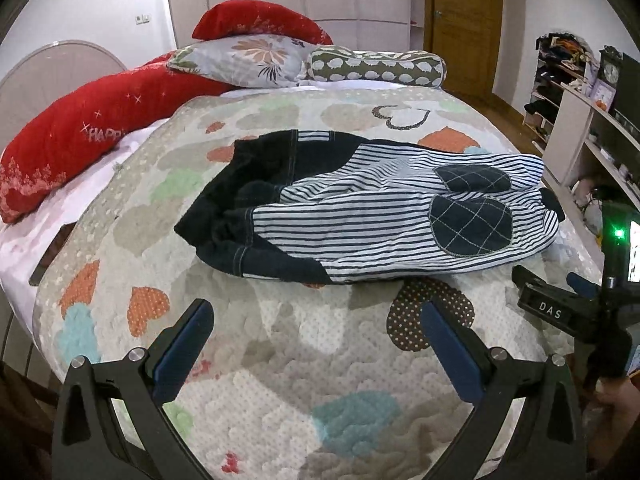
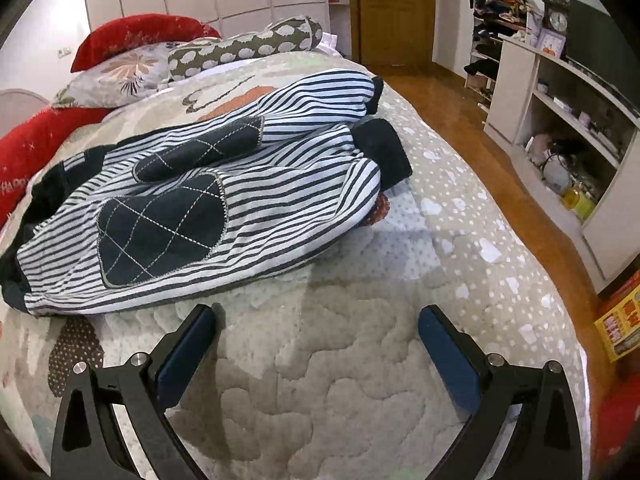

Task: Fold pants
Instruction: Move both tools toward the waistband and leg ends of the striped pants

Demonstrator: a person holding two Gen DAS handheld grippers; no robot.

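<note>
At centre frame in the left wrist view, the pants (image 1: 376, 216) lie crumpled on the quilt (image 1: 304, 360), dark waist toward the left, striped legs with two dark knee patches toward the right. The left gripper (image 1: 316, 314) sits at the bottom, jaws wide apart and holding nothing, short of the cloth. The right gripper (image 1: 560, 300) shows at the right edge; its jaws cannot be judged here

Across the right wrist view, the pants (image 2: 280, 208) fill the upper left, dark cuffs near the bed's right side. The right gripper (image 2: 316, 316) has jaws spread wide, empty, just below the leg. The legs overlap unevenly, so a pinch may catch only one layer and drag the bundle instead of flattening it
</note>
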